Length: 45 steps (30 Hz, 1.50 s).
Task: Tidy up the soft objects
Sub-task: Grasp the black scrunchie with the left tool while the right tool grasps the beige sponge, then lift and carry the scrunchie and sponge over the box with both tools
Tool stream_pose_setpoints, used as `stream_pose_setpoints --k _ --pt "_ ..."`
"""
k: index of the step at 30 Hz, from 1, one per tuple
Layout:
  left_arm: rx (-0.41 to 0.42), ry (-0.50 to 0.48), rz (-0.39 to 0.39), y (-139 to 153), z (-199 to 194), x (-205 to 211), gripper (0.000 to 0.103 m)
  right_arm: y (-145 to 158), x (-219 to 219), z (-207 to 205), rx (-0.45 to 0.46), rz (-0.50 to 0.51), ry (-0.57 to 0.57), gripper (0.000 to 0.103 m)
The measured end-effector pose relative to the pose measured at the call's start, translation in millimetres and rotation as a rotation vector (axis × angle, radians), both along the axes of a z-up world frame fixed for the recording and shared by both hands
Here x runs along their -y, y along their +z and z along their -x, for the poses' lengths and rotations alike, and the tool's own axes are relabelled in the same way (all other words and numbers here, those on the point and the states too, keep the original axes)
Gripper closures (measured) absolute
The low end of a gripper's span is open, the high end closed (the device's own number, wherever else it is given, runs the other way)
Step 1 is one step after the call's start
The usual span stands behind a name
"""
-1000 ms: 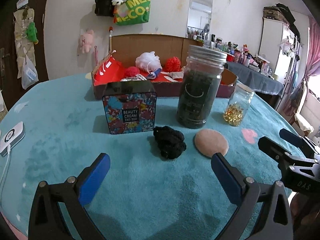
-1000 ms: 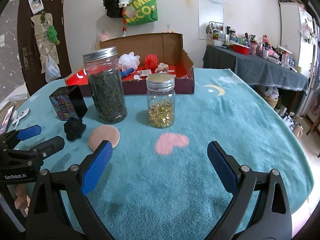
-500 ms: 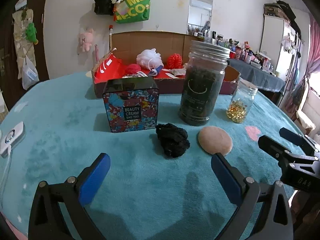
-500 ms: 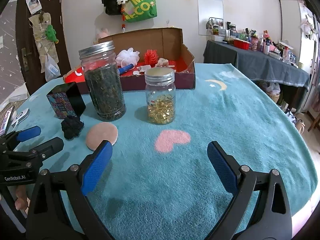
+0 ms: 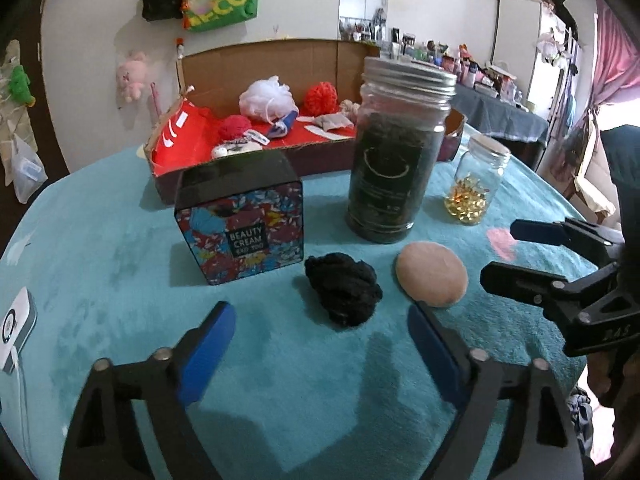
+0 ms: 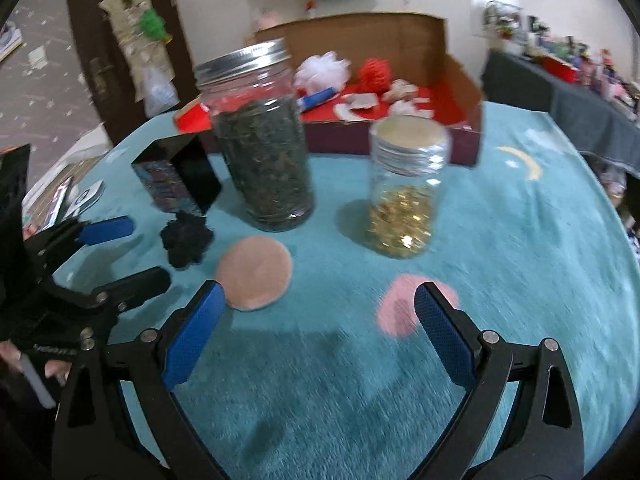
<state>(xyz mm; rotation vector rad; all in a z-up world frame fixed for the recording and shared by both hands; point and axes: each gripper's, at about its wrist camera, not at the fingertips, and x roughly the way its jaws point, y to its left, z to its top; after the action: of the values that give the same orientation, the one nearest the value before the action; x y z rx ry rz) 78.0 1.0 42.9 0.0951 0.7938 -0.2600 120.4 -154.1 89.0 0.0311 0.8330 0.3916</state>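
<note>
the black scrunchie [image 5: 342,288] lies mid-frame on the teal cloth [image 5: 120,272], just ahead of the left gripper [image 5: 320,344], whose jaws have just been narrowing, nothing between them. the right gripper [image 6: 320,328], fingers apart and empty, sits nearer the pink puff [image 6: 254,272].

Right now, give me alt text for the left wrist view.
The open left tool hangs empty over a teal cloth, short of a black fuzzy ball and a pink round pad. Behind stand a floral box and two jars.

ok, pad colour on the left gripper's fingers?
Blue pads on black arms; clearest in the left wrist view.
</note>
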Motion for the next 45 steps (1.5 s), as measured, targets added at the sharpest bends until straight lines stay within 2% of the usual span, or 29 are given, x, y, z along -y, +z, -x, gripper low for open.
stream_pose_setpoints --k 4,6,7,8,9,10,11,13,15,23,34,45 --pt "-0.044 -0.024 0.033 -2 -12 -2 0.038 -1 -11 -11 -0.031 0.0 0.076 0.006" --pt "-0.06 -0.048 0.047 -3 -18 0 0.058 -3 -19 -15 -0.045 0.005 0.111 0.009" --pt "-0.069 -0.062 0.058 -3 -19 0 0.063 -4 -25 -16 -0.05 0.012 0.133 0.019" --pt "-0.084 -0.087 0.079 -3 -21 1 0.074 -5 -30 -18 -0.054 0.02 0.152 0.028" --pt "-0.091 -0.1 0.086 -3 -22 2 0.075 -7 -36 -19 -0.063 0.024 0.175 0.051" --pt "-0.086 -0.101 0.079 -3 -22 3 0.077 -9 -40 -21 -0.078 0.022 0.194 0.063" --pt "-0.082 -0.111 0.076 -2 -21 4 0.08 -11 -43 -21 -0.084 0.023 0.206 0.063" --pt "-0.082 -0.124 0.093 0 -18 3 0.082 -9 -46 -17 -0.06 0.028 0.222 0.08" --pt "-0.084 -0.127 0.105 2 -16 2 0.083 -8 -44 -13 -0.049 0.008 0.213 0.086" --pt "-0.064 -0.183 0.127 15 -13 9 0.083 6 -20 -5 -0.03 -0.098 0.132 0.088" --pt "-0.059 -0.185 0.13 17 -18 12 0.083 15 -17 0 -0.011 -0.076 0.122 0.088" --pt "-0.021 -0.165 0.129 30 -14 0 0.083 23 -3 0 0.005 -0.083 0.084 0.088"
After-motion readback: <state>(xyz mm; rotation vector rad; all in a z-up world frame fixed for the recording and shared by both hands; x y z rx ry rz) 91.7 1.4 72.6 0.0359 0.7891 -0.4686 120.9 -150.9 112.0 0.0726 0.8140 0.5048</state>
